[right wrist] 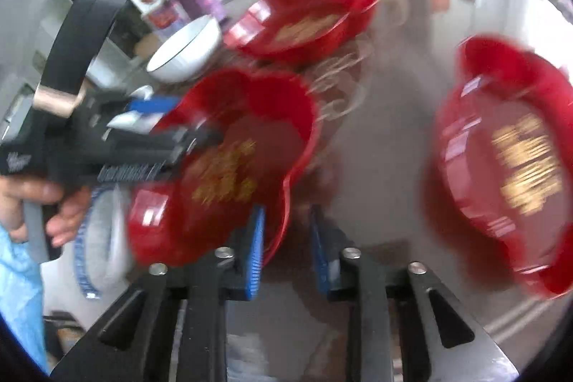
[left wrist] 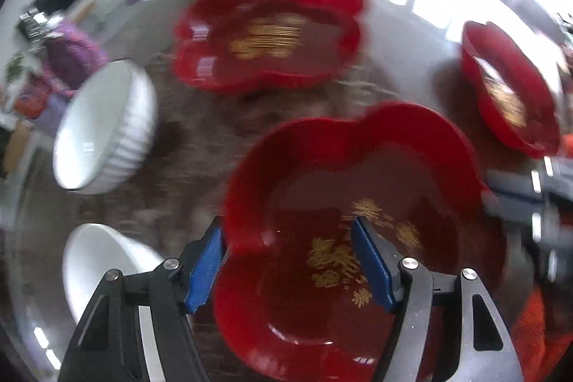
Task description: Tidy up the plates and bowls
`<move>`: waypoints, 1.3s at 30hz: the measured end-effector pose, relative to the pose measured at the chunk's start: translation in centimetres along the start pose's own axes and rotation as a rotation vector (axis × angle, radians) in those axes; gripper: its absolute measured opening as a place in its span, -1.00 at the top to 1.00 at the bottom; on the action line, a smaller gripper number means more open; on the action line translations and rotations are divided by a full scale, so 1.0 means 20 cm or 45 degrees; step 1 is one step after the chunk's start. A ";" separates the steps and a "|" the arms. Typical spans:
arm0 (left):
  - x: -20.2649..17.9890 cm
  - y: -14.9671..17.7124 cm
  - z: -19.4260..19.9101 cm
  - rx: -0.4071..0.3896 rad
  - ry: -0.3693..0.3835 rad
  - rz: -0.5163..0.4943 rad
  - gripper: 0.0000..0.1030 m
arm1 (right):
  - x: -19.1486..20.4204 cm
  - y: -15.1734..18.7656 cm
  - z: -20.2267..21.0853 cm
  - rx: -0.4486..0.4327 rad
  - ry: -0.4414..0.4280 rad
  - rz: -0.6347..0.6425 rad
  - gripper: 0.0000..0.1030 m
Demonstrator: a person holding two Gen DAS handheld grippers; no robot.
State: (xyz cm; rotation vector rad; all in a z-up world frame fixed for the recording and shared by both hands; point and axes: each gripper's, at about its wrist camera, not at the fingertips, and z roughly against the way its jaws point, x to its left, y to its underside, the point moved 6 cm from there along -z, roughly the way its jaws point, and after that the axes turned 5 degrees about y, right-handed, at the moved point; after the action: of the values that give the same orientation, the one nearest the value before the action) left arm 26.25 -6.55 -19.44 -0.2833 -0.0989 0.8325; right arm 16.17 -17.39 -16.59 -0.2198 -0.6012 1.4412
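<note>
1. The left gripper (left wrist: pixel 288 260) straddles the near-left rim of the nearest red plate (left wrist: pixel 358 224): one blue pad sits outside the rim, the other inside over the gold lettering. The jaws look fairly wide, and motion blur makes it impossible to tell whether they are clamped on the rim or only set around it.
2. The right gripper (right wrist: pixel 286 249) is open and holds nothing; its left pad is just beside the near edge of that same plate (right wrist: pixel 229 167), with bare table (right wrist: pixel 376 149) between the pads.
3. Two more red plates are on the table: one at the far middle (left wrist: pixel 268 31) and one to the right (left wrist: pixel 508 85).
4. Two white bowls stand to the left, a ribbed one (left wrist: pixel 107 127) farther off and a plain one (left wrist: pixel 104 271) near the left gripper.
5. The step in hand appears to be picking up the nearest plate so it can be stacked with another.
6. The next move likely calls for a firm pinch on the rim, a level lift, and carrying the plate over one of the other red plates, with its lobed outline lined up before lowering.
7. A thin, glossy rim could slip or tilt if held from one side only.
</note>
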 end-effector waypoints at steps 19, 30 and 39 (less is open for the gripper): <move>-0.07 0.19 0.06 -0.055 -0.133 0.230 0.41 | -0.15 0.10 0.00 0.038 -0.012 -0.042 0.69; -0.19 0.28 0.45 -0.267 -0.034 0.367 0.55 | -0.18 0.09 0.31 -0.087 -0.137 -0.108 0.70; -0.51 -0.04 0.60 -0.411 0.085 0.311 0.55 | -0.54 -0.06 0.59 -0.208 -0.099 -0.229 0.70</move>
State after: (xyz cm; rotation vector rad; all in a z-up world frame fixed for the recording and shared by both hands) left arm 17.57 -12.12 -7.52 -0.6362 -0.1383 1.0488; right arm 10.98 -30.47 -8.94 -0.2325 -0.7838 1.2322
